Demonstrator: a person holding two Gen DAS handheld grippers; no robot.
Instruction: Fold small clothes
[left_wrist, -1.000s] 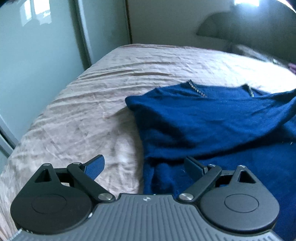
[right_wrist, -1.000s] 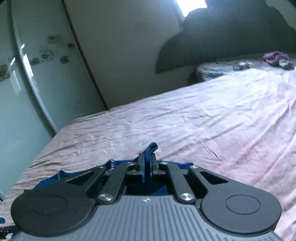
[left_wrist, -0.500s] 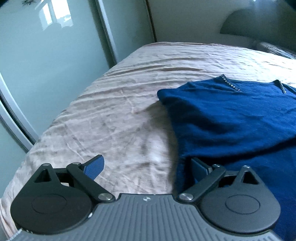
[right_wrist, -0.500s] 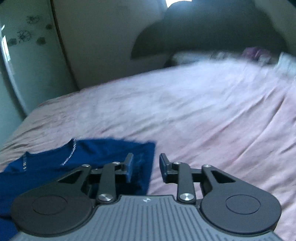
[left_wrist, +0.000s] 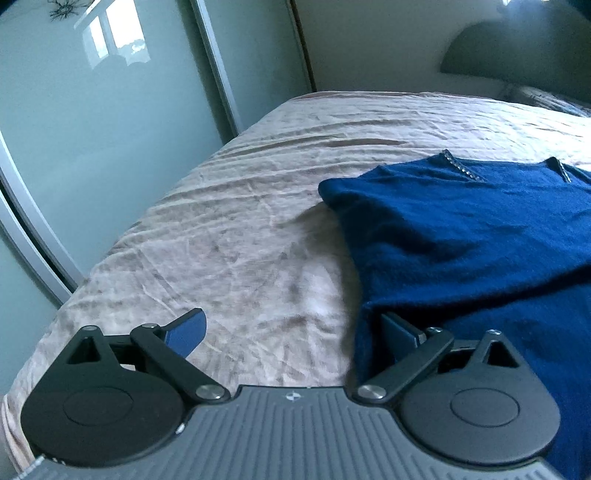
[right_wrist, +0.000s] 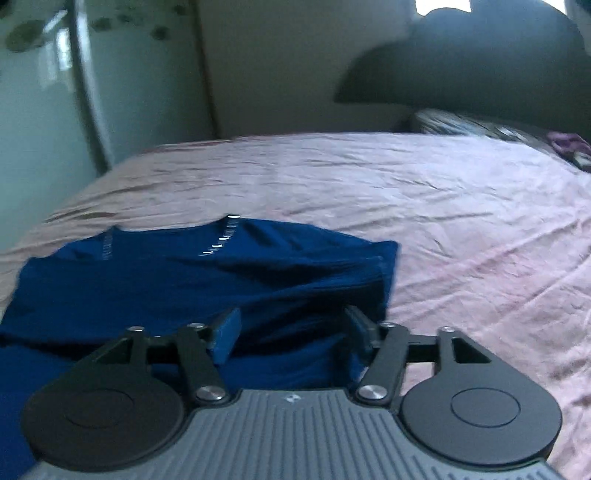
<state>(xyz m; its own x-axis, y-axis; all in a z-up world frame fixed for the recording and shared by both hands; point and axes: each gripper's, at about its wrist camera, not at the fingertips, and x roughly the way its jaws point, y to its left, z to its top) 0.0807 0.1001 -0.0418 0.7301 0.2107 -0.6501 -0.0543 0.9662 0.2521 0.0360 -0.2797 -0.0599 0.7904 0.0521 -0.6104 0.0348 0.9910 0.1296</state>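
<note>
A dark blue top (left_wrist: 461, 236) with a sparkly neckline lies folded on the pink bedsheet (left_wrist: 240, 236); it also shows in the right wrist view (right_wrist: 207, 280). My left gripper (left_wrist: 291, 328) is open and empty, low over the sheet at the top's left edge, its right finger against the cloth. My right gripper (right_wrist: 291, 328) is open and empty, just above the top's near right part, with the folded right edge (right_wrist: 388, 273) ahead of it.
The bed (right_wrist: 461, 221) stretches far to the right. A glass wardrobe door (left_wrist: 92, 129) stands left of the bed, close to its edge. A dark headboard (right_wrist: 480, 66) and a pillow with small items (right_wrist: 565, 144) lie at the far end.
My right gripper has let go of the blue cloth, opened wide and drawn back over the top. The left gripper stayed open and shifted left, off the top's edge.
</note>
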